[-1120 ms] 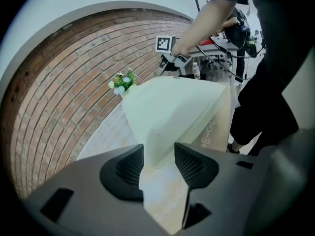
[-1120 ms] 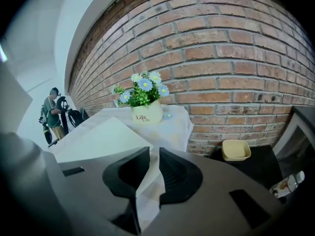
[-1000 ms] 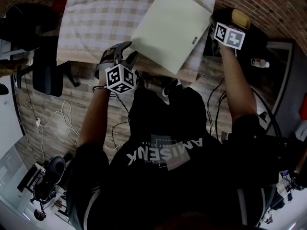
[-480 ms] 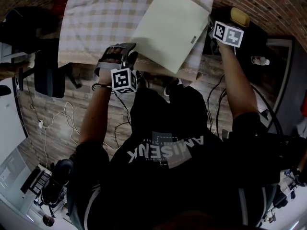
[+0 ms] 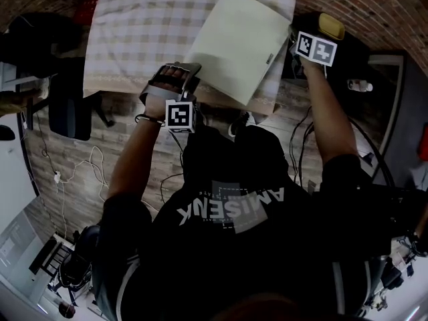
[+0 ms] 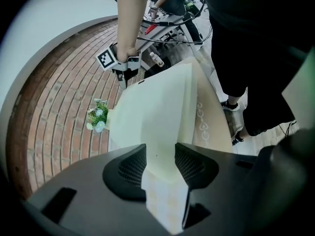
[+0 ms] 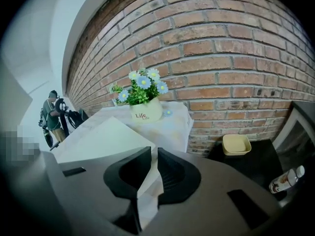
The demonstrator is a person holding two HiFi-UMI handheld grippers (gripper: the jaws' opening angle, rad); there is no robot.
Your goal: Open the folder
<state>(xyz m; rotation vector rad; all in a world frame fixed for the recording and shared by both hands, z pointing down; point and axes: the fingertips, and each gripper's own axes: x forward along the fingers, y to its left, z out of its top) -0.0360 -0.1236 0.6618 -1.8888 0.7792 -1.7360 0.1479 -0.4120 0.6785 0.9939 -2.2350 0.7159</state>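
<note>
Folder [image 5: 241, 42] lies shut on tabletop [image 5: 134, 25]. Right hand-held gripper [image 7: 154, 161] pinches one corner; left hand-held gripper [image 6: 160, 154], jaws spread at opposite corner, should catch the top cover only.

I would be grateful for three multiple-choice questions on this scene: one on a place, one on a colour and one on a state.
1. Where does the flower pot stand?
A) on the floor
B) on the table by the brick wall
C) on a shelf
2. What colour is the folder?
A) red
B) black
C) cream
3. How do the left gripper's jaws stand?
A) apart
B) pressed together
C) clamped on the pot
Answers: 1 B, it stands on the table before the bricks; 2 C, its cover is pale cream; 3 A, a clear gap parts the jaws.
</note>
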